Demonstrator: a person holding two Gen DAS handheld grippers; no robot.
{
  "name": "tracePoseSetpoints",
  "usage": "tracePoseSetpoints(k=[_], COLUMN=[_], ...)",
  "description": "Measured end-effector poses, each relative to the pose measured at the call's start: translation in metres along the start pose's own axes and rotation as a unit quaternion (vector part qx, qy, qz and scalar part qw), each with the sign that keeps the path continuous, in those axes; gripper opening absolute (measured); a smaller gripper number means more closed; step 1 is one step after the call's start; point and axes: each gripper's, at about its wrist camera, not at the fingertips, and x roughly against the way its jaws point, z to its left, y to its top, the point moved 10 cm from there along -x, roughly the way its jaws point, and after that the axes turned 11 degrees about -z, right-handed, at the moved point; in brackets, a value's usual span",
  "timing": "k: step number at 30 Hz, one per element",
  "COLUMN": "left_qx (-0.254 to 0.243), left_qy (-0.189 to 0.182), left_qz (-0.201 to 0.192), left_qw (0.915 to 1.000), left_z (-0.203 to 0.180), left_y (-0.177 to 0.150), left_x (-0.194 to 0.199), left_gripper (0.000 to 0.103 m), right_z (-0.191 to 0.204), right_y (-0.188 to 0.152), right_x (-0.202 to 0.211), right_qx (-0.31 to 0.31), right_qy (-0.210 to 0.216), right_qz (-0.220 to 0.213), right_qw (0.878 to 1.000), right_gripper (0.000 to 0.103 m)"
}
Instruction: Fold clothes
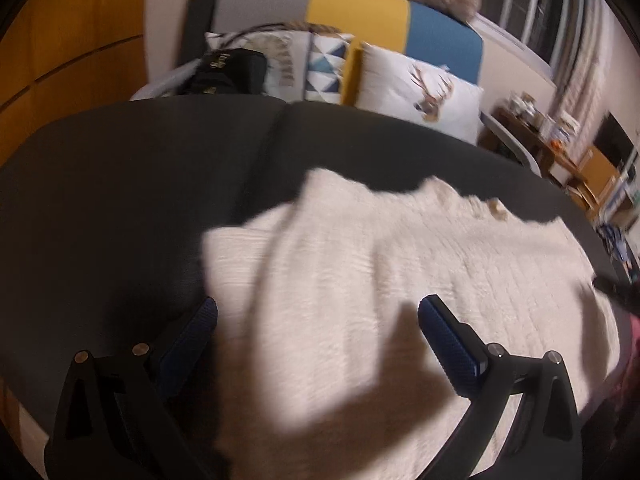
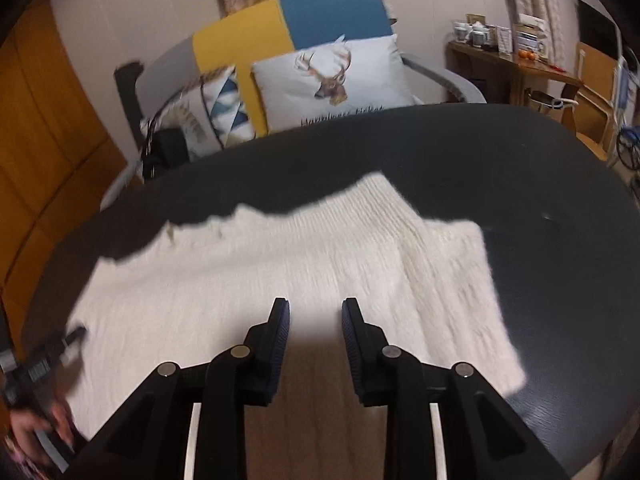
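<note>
Both grippers, left (image 1: 318, 320) and right (image 2: 316, 316), hover open above the sweater (image 2: 280, 264), spread flat ahead; a grasp comes next.

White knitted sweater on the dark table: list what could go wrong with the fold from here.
1. The white knitted sweater has one sleeve folded in and lying loose; a pull may drag it open.
2. The near hem hangs by the dark table edge, so the knit could slide off.
3. Both the left gripper and the right gripper are open and hold nothing; thick knit may slip a shallow pinch.
</note>
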Motion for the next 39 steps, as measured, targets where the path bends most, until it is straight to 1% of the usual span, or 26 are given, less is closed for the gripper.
tracePoseSetpoints(k=[2,3,4,5,7,9,12,14,18,19,20,25,28,31,33,36,37,39], left_qx=[-0.007,-0.01,0.002,0.014,0.018,0.011,0.002,0.0,-0.003,-0.003,-0.004,-0.004,-0.028,-0.05,-0.05,-0.048,-0.06,-0.091], left_qy=[0.023,0.025,0.016,0.012,0.009,0.008,0.009,0.01,0.013,0.017,0.022,0.036,0.045,0.05,0.055,0.032,0.04,0.059], left_qz=[0.024,0.039,0.038,0.032,0.03,0.027,0.024,0.019,0.008,0.014,0.02,0.04,0.043,0.039,0.013,-0.012,-0.006,0.012], left_qw=[0.9994,0.9989,0.9992,0.9993,0.9994,0.9995,0.9997,0.9998,0.9999,0.9998,0.9995,0.9986,0.9977,0.9968,0.9972,0.9983,0.9974,0.994], left_z=[0.011,0.014,0.015,0.016,0.016,0.015,0.015,0.018,0.024,0.027,0.032,0.029,0.025,0.023,0.024,0.014,0.011,0.007], left_y=[-0.009,-0.016,-0.018,-0.019,-0.021,-0.02,-0.017,-0.013,-0.006,-0.008,-0.012,-0.016,-0.015,-0.01,-0.001,0.008,0.006,0.001], left_x=[-0.007,-0.013,-0.016,-0.016,-0.019,-0.017,-0.012,-0.006,0.005,0.004,0.005,-0.004,-0.005,-0.003,0.006,0.01,0.005,-0.006], left_gripper=[0.102,0.102,0.102,0.102,0.103,0.103,0.103,0.103,0.103,0.103,0.103,0.103,0.103,0.103,0.103,0.103,0.103,0.103], right_z=[-0.016,-0.022,-0.033,-0.039,-0.046,-0.044,-0.043,-0.05,-0.084,-0.092,-0.091,-0.081,-0.075,-0.048,-0.031,-0.005,0.002,0.005], right_y=[-0.015,-0.019,-0.025,-0.027,-0.03,-0.03,-0.025,-0.02,-0.019,-0.02,-0.019,-0.015,-0.012,-0.01,-0.009,-0.014,-0.017,-0.021], right_x=[-0.001,0.0,-0.002,-0.001,-0.001,0.001,0.015,0.026,0.041,0.042,0.041,0.038,0.036,0.029,0.022,0.007,0.0,-0.009], right_qx=[0.02,0.016,-0.003,-0.018,-0.034,-0.019,0.009,-0.013,-0.072,-0.079,-0.077,-0.066,-0.059,-0.021,0.006,0.048,0.06,0.079], right_qy=[-0.027,-0.031,-0.024,-0.018,-0.007,-0.008,-0.019,-0.003,0.006,-0.001,0.0,0.006,0.01,0.014,0.01,0.014,0.017,-0.004], right_qz=[0.019,0.019,0.017,0.012,0.003,0.007,0.003,-0.013,-0.017,-0.017,-0.017,-0.015,-0.014,-0.015,-0.013,0.004,0.014,0.023], right_qw=[0.999,0.999,1.0,1.0,0.999,1.0,1.0,1.0,0.997,0.997,0.997,0.998,0.998,1.0,1.0,0.999,0.998,0.997], right_gripper=[0.027,0.027,0.027,0.025,0.024,0.025,0.027,0.027,0.03,0.03,0.03,0.031,0.031,0.031,0.031,0.031,0.031,0.031])
